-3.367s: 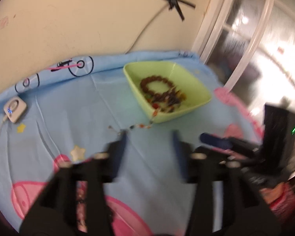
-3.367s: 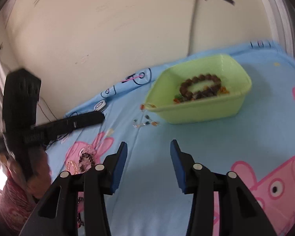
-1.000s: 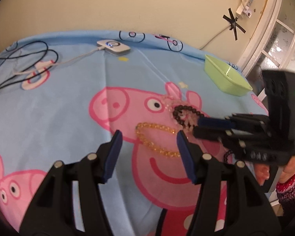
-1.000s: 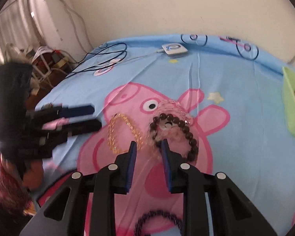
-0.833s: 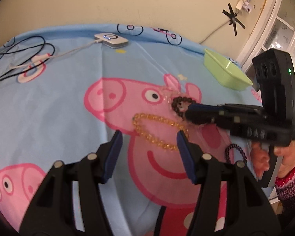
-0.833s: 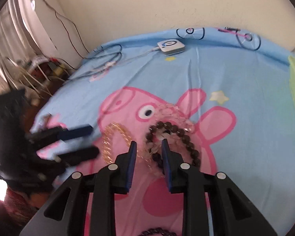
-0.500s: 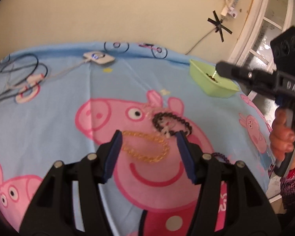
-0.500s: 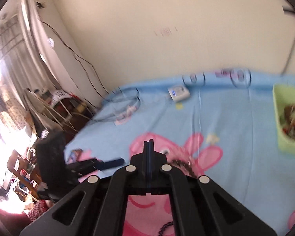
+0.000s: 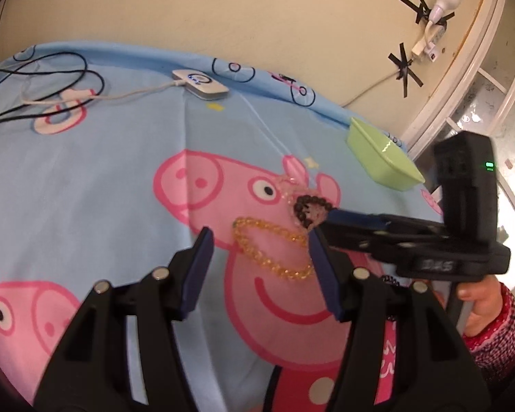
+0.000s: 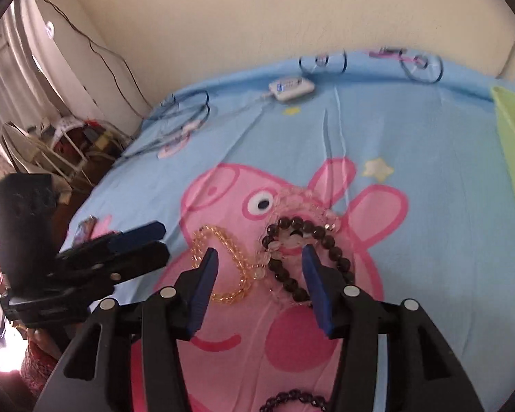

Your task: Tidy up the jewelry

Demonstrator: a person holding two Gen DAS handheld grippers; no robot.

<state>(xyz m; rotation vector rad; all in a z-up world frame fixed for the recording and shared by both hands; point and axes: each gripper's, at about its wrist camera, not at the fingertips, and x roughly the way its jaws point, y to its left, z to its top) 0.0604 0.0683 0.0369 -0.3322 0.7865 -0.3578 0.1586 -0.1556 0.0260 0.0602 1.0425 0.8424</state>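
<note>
Two handheld grippers are hovering over a cartoon-pig bedsheet (image 10: pixel 429 178) where beaded bracelets are lying in a small tangle. The right gripper (image 10: pixel 260 267) is poised low over the dark bead bracelet (image 10: pixel 312 240), which is overlapping a clear bead bracelet (image 10: pixel 305 202) and lying just beside an amber bead bracelet (image 10: pixel 223 250). Its jaws have just been opening and are standing apart, bracketing the dark and clear beads without pressing on anything. The left gripper (image 9: pixel 260 252) is waiting above the amber strand, jaws parted about halfway and empty. The green tray (image 9: pixel 381 152), already holding some jewelry, is sitting well apart near the sheet's far edge. To lift one bracelet cleanly, the right jaws should probably be closing on a free arc of the dark beads, away from the overlapping strand.
</note>
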